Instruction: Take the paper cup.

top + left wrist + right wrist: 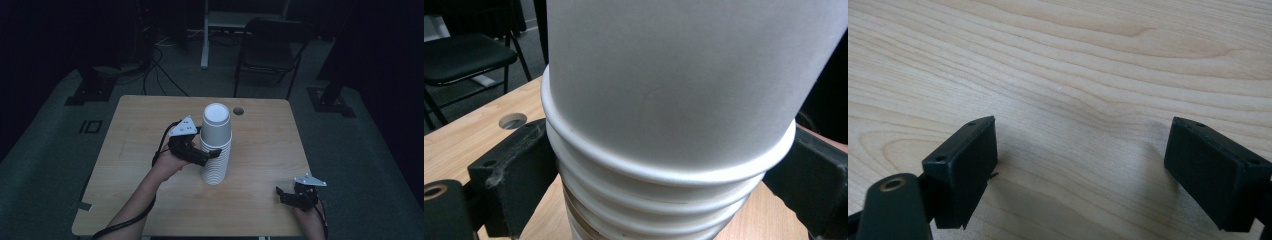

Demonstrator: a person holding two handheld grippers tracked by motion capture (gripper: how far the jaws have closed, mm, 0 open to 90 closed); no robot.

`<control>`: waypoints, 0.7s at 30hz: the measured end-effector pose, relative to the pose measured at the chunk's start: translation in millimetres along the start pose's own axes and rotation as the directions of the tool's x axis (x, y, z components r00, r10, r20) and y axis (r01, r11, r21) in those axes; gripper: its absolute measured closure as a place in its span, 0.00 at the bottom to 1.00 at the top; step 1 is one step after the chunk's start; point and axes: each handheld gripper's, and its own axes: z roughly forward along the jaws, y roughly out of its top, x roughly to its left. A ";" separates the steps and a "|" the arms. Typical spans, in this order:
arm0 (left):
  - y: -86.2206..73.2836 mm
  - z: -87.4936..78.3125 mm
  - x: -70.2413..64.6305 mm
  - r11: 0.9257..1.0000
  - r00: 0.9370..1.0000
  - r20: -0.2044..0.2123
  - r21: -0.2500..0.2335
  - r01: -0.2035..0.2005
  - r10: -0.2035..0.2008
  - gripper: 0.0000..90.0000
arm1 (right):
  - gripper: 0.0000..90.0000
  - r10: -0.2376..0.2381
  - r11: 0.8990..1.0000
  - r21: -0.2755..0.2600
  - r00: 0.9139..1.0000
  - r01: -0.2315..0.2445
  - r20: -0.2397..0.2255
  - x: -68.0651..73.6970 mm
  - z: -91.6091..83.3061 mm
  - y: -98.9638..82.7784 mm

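Note:
A tall stack of white paper cups (216, 145) stands upside down near the middle of the wooden table (260, 150). My left gripper (212, 155) reaches in from the left at mid height. In the left gripper view its two black jaws sit on either side of the stack (674, 100), against the cup rims (664, 175). My right gripper (287, 196) rests low near the table's front right corner, away from the cups. Its jaws stand apart over bare wood (1083, 165) with nothing between them.
A round cable hole (238, 111) sits in the table's far edge, just behind the cups. A black folding chair (270, 47) and a white desk leg (204, 35) stand on the dark floor beyond, with cables (160, 70) trailing at the left.

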 end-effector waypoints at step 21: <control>1.3 -0.6 0.3 1.000 1.000 0.001 0.008 -0.004 0.004 0.07 | 0.12 -0.017 1.000 -0.028 0.997 0.015 -0.072 1.4 -13.4 22.4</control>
